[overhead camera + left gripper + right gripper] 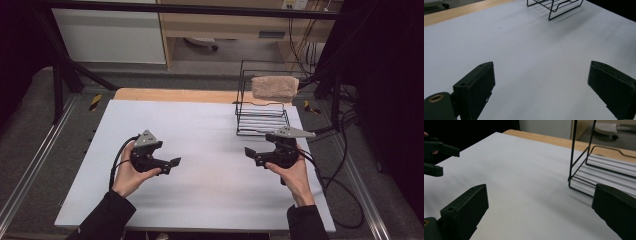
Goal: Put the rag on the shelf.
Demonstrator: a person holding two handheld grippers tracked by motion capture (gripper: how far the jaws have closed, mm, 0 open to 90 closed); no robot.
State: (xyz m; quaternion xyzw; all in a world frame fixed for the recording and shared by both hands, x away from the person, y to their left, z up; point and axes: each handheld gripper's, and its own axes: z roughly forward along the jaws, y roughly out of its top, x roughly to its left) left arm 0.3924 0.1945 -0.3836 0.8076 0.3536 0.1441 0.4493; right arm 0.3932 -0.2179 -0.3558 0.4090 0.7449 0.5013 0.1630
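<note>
rack (261,117) cropped, towel (274,86) blurred

We see the white table (200,125) evenly lit from above — its surroundings fall dark. The wire rack (554,6) casts soft shadows; near jaws blur slightly.

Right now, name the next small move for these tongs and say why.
Probably ease the right tongs forward toward the wire rack. Both tongs, including the left, are open and empty over the bare white table. The rack, with a beige towel draped on top, sits just ahead of the right hand.
</note>
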